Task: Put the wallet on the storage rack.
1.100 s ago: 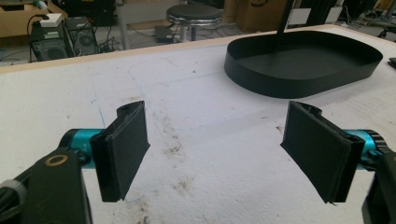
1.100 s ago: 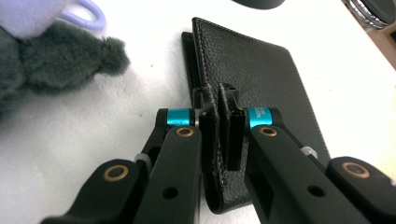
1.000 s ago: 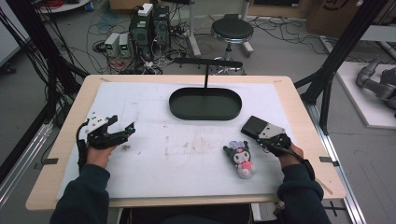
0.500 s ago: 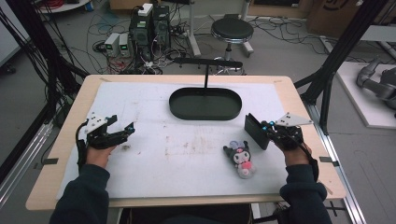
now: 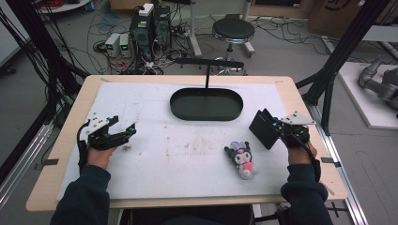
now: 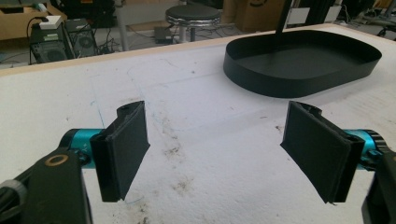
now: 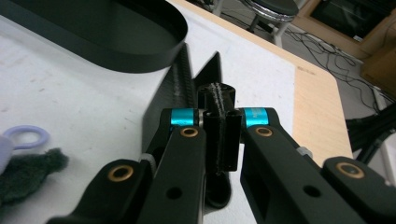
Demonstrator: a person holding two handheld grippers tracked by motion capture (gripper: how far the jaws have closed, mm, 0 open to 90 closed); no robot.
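Right hand-held gripper (image 5: 277, 129) clamps flat black panel (image 5: 263, 129) — matte.

High view looks down; both gripper views closely share the black tray (image 5: 206, 104).

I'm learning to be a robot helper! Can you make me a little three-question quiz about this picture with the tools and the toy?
1. True or false: the right tool is shut on the black flat thing.
2. Which is open and holding nothing? A) the left tool B) the right tool
3. Fill in: the plush toy lies on the white mat, between the person and the black oval ____.

Key
1. True. In the right gripper view its jaws are closed on the thing's edge, and the thing is lifted and tilted.
2. A. In the left gripper view its jaws stand wide apart.
3. tray
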